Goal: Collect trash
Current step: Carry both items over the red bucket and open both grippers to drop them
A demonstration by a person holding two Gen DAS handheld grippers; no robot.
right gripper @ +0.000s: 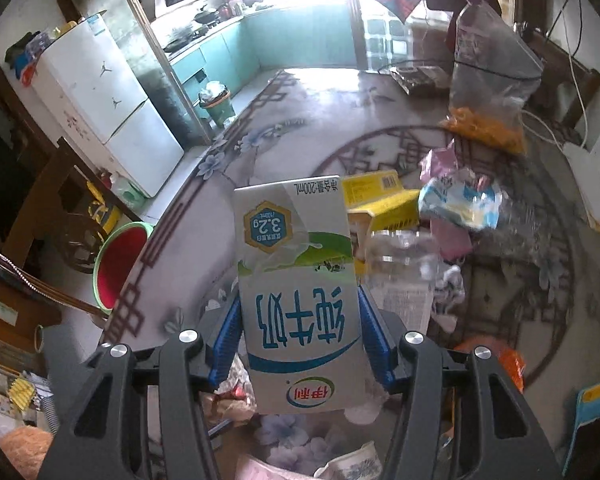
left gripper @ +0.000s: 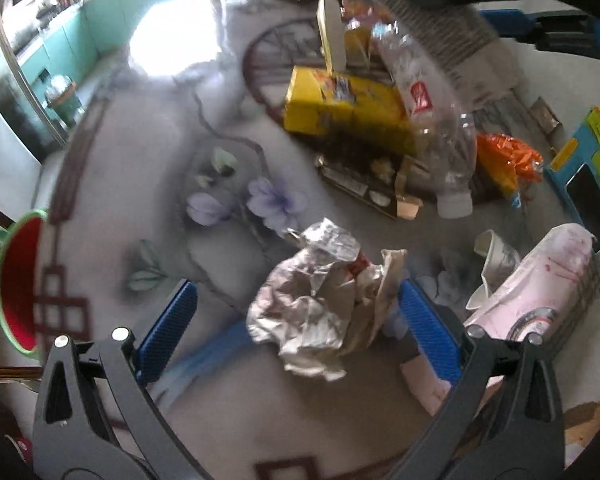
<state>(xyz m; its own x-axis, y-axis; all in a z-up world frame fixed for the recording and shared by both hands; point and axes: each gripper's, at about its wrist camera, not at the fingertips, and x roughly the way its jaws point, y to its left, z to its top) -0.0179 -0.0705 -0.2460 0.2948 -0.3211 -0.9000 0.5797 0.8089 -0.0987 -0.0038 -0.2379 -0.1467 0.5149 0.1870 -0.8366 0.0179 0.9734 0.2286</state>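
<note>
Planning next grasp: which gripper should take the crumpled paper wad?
Left. The left gripper is open with the crumpled paper wad between its fingers; the right gripper is shut on the milk carton.

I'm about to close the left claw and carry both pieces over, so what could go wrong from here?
1. The crumpled paper wad sits off-centre in the open left claw, against one pad; closing may pinch only a loose flap.
2. The milk carton stands tall above the right claw gripping its sides; it could pivot or slip in transit.
3. The clear plastic bottle leans on the yellow box; a bump could set it rolling.
</note>
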